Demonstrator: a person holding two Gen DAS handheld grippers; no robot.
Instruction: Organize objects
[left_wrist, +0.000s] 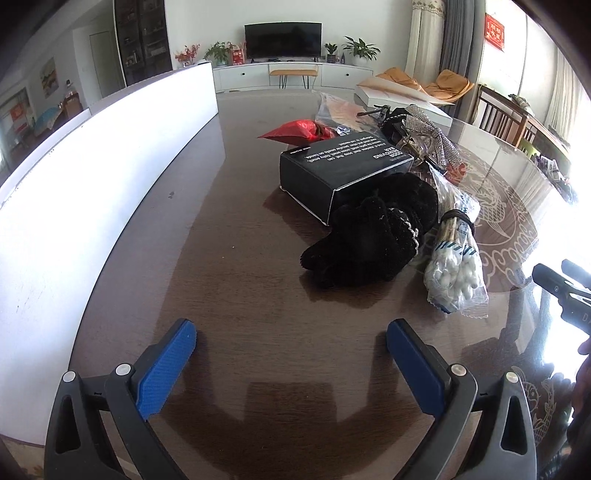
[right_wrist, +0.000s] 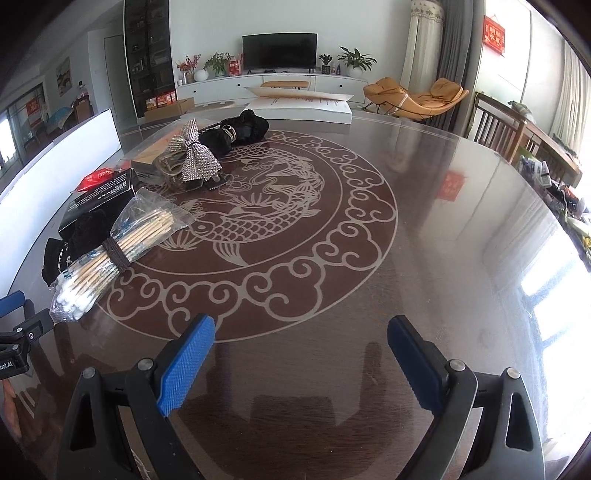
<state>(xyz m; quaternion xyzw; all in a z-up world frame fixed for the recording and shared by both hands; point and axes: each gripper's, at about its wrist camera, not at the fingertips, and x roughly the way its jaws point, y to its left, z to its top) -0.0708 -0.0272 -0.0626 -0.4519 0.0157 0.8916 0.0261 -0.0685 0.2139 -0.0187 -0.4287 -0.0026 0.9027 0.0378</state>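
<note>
Here, left tool (left_wrist: 291, 347) wide open, empty; right tool (right_wrist: 301, 339) likewise.

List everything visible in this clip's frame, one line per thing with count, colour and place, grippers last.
black box: 1, black with white print, on the table left of the fish pattern
black gloves: a pile, count unclear, black, against the box's near end
cotton swab bag: 1, clear bag of white-tipped sticks bound by a dark band, beside the gloves
red packet: 1, red, behind the box
sparkly bow: 1, silver, behind the box on other small items
black fabric item: 1, black, far side of the pile
white flat box: 1, white, far edge of the table
table: 1, dark brown, glossy, pale fish pattern
left gripper: 1, black with blue pads, open, empty
right gripper: 1, same colours, open, empty
</note>
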